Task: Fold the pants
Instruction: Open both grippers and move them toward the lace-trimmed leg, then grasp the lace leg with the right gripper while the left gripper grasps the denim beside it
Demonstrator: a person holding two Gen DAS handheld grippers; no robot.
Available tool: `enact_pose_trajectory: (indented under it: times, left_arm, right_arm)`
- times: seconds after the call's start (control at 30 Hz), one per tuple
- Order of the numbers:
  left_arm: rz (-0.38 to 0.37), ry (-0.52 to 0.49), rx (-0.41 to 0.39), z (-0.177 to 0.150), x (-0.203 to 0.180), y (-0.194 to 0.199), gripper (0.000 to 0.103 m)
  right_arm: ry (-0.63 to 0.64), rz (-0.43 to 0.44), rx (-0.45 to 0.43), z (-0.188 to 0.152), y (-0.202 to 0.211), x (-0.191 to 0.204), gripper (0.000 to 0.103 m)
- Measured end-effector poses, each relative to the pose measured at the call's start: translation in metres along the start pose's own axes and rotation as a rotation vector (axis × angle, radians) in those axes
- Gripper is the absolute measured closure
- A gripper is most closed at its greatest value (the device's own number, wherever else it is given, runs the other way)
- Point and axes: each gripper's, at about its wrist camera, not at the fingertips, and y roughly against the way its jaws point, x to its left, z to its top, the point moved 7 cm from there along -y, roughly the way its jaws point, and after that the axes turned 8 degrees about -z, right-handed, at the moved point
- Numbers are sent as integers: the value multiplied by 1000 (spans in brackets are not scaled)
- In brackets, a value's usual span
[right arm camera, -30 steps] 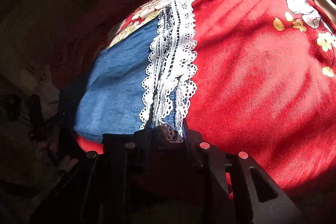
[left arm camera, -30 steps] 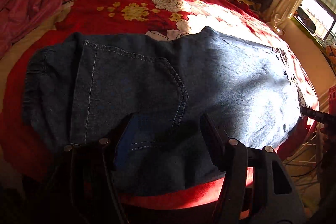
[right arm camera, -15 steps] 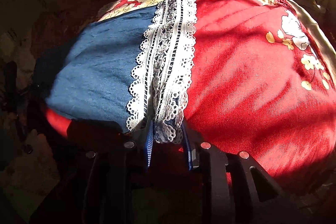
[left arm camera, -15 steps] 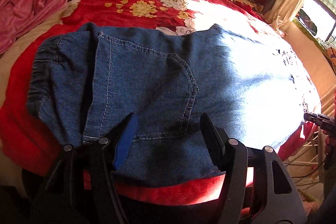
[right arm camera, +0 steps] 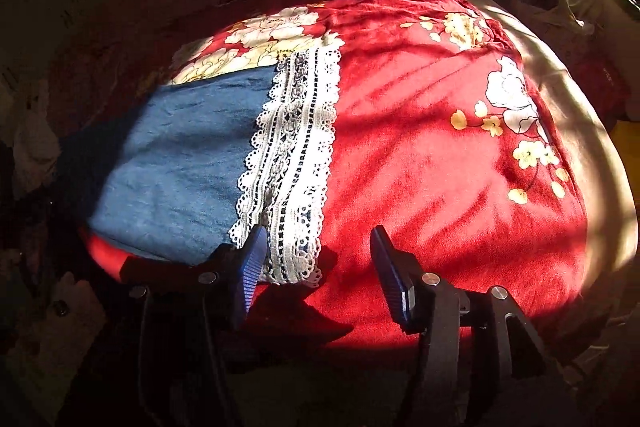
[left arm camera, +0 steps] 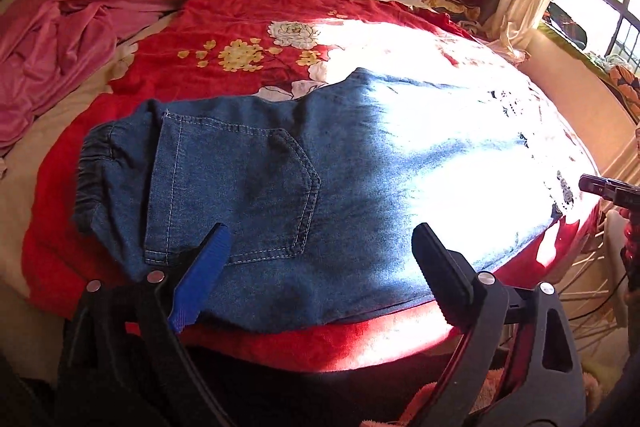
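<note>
Our left gripper (left arm camera: 320, 243) has just been opening; its 2 jaws now stand wide apart above the near edge of the pants (left arm camera: 304, 187), pressing on nothing, with the back pocket (left arm camera: 240, 191) showing between them. Our right gripper (right arm camera: 318, 247) has also just been opening; its jaws stand apart with the lace hem (right arm camera: 294, 163) lying loose just inside the left one, not clamped.

The pants lie flat across the red floral blanket (left arm camera: 240, 39), waistband (left arm camera: 94, 175) toward the left, lace hem toward the right near the bed's corner. The near edge of the denim runs just short of the blanket's front edge. Beyond the far edge we see a broad stretch of bare blanket, and to the right of the lace, in the right wrist view, more open red cloth. A pink sheet (left arm camera: 100, 7) is bunched at the far left, well apart from the pants.
</note>
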Motion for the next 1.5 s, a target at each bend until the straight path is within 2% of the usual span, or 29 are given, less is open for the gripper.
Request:
enact_pose_trajectory:
  times: [0.2,0.27,0.3,0.33,0.5,0.73,0.97,1.13,1.33,1.5]
  left_arm:
    - [-21,-37,-15,9,-20,6,10]
    - [-34,-51,-14,12,-29,6,10]
    - [-40,-56,-8,14,-32,4,10]
    - [-42,-64,-4,17,-36,3,10]
    - [-64,-93,1,40,-57,-3,10]
    - [-91,-214,2,84,-103,-21,10]
    - [-188,-328,32,117,-160,-68,10]
    - [-186,-421,58,130,-190,-109,10]
    - [-213,-440,116,138,-204,-155,10]
    - [-287,-420,154,147,-216,-183,13]
  right_arm:
    - [-5,12,-47,10,9,3,48]
    - [-8,17,-54,11,9,4,42]
    - [-10,18,-56,12,8,5,36]
    - [-12,21,-57,12,7,5,35]
    - [-28,48,-59,8,3,8,35]
    - [-73,97,-58,2,-1,8,35]
    - [-108,139,-27,-11,-14,9,35]
    - [-127,173,-17,-16,-20,12,35]
    - [-121,169,-6,-16,-31,14,35]
    - [-145,202,-16,-13,-39,17,33]
